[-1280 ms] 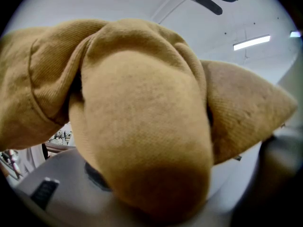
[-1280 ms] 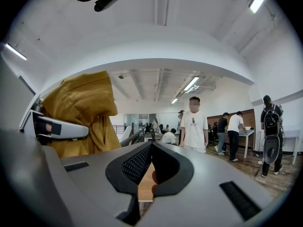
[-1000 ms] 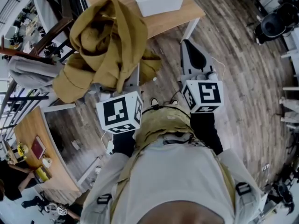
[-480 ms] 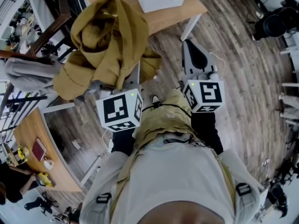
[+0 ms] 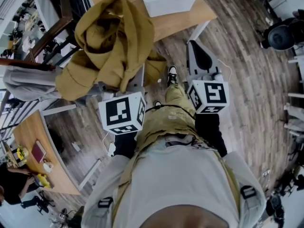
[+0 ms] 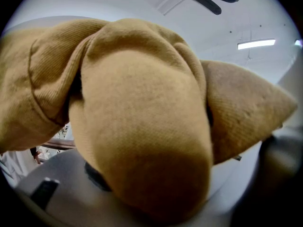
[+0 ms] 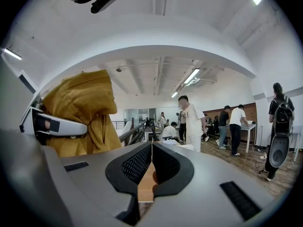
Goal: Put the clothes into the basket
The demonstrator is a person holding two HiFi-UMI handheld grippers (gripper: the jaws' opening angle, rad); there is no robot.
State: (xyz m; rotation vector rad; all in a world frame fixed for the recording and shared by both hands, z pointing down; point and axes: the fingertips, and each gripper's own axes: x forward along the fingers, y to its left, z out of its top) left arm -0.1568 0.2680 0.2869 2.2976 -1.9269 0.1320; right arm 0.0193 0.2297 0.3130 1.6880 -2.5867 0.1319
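Head view: mustard hoodie (image 5: 111, 42) was kept clamped in the left gripper (image 5: 134, 84); right gripper (image 5: 198, 56) was closed, empty. One step was taken toward the white basket (image 5: 168, 4).

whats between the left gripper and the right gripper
Head view: the person's khaki-trousered leg and black-and-white shoe, above wood-plank floor, lie between the left gripper, carrying the mustard-yellow fabric garment, and the shut right gripper.

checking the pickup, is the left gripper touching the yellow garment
Touching: the left gripper has the yellow garment bulging against its pad in the left gripper view.
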